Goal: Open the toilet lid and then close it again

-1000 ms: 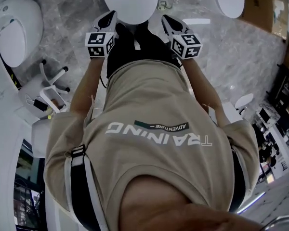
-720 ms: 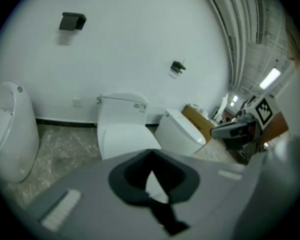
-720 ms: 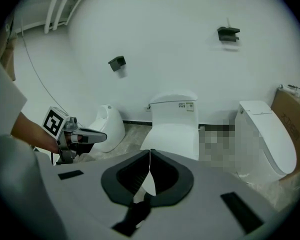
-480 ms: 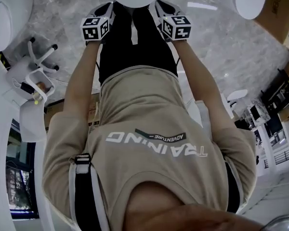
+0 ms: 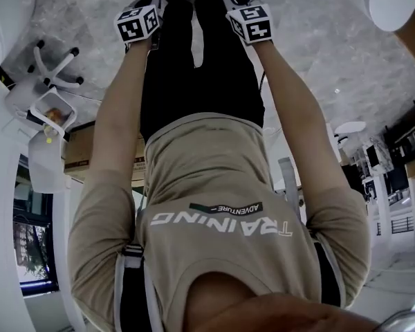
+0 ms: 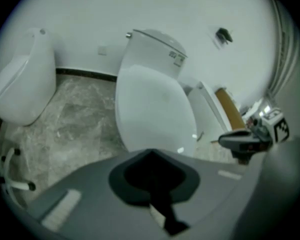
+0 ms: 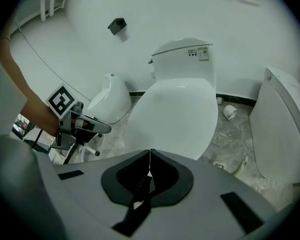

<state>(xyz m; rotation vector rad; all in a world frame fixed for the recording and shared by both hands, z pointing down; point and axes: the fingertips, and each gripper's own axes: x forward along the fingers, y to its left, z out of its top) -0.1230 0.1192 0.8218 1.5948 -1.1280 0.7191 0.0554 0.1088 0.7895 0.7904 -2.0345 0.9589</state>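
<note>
Toilet lid is seen down; L gripper & R gripper are held near it, jaws pressed together, empty.

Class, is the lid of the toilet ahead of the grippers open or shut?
Shut: the lid lies down flat before the tank, no opening showing.

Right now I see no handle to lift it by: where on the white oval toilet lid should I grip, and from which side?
Grip the white oval toilet lid at its front edge, coming from the front. It lies flat and shut, its back end against the white cistern, so the front probably lifts easiest. The shut right gripper must open first.
</note>
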